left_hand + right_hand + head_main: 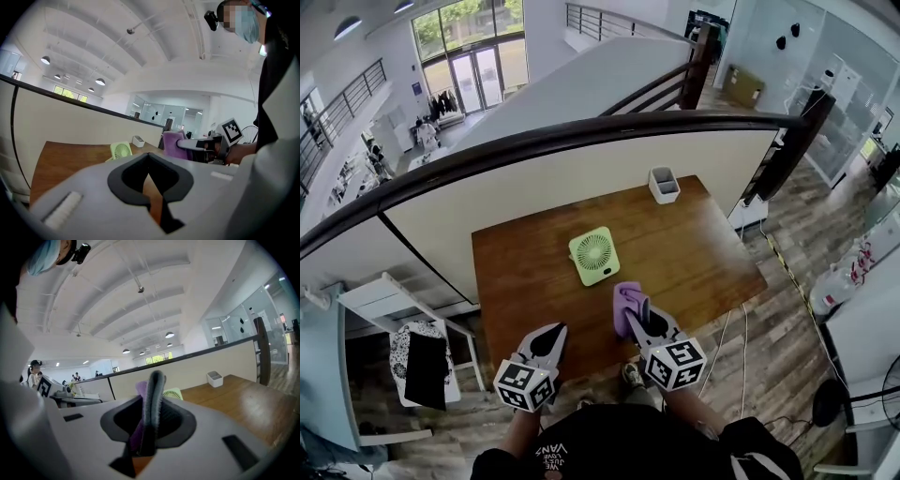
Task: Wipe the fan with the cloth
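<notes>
A small light-green fan [593,255] stands upright near the middle of the wooden table [703,253]. My right gripper [640,311] is over the table's near edge, shut on a purple cloth [627,302] that bunches up ahead of its jaws, short of the fan. In the right gripper view the cloth [140,389] is pinched between the closed jaws, with the fan [174,393] just behind. My left gripper [556,334] hangs at the near edge, left of the right one, shut and holding nothing. The left gripper view shows the fan [122,150] and the cloth [175,145] ahead.
A white open box [664,185] sits at the table's far right. A low wall with a dark curved rail [581,136] runs behind the table. A chair with a dark garment [420,361] stands at the left, and cables [731,328] lie on the wood floor at the right.
</notes>
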`<state>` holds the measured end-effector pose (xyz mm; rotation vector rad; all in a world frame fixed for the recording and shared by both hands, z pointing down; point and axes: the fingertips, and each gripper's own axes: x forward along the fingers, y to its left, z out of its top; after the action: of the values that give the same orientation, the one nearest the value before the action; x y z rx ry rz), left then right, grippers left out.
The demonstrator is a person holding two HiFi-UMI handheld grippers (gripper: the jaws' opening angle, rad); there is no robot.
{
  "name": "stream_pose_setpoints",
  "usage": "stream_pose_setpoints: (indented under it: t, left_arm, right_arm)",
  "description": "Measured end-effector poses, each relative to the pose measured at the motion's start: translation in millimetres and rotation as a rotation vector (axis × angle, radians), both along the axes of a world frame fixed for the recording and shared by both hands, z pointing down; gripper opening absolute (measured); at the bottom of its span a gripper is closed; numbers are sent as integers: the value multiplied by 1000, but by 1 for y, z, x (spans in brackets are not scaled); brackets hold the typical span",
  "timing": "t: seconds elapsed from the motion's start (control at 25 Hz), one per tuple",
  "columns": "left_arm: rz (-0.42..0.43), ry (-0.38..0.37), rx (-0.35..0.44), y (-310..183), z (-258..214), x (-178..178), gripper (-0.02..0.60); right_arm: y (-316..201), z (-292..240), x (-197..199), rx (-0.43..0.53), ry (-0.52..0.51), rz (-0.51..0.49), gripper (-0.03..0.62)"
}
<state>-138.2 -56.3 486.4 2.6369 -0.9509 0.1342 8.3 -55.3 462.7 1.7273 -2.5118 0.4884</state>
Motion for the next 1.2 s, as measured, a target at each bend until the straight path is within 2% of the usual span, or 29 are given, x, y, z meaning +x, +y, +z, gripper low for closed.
stream_pose_setpoints:
  t: [0.44,1.2]
  left_arm:
    - [-8,-12,-24,16,12,-17,11]
    - [-11,-10,-24,24,14,-20,11]
  right_arm:
    - [23,9,-17,-4,9,13,84]
    - [31,11,-21,2,-7,14,84]
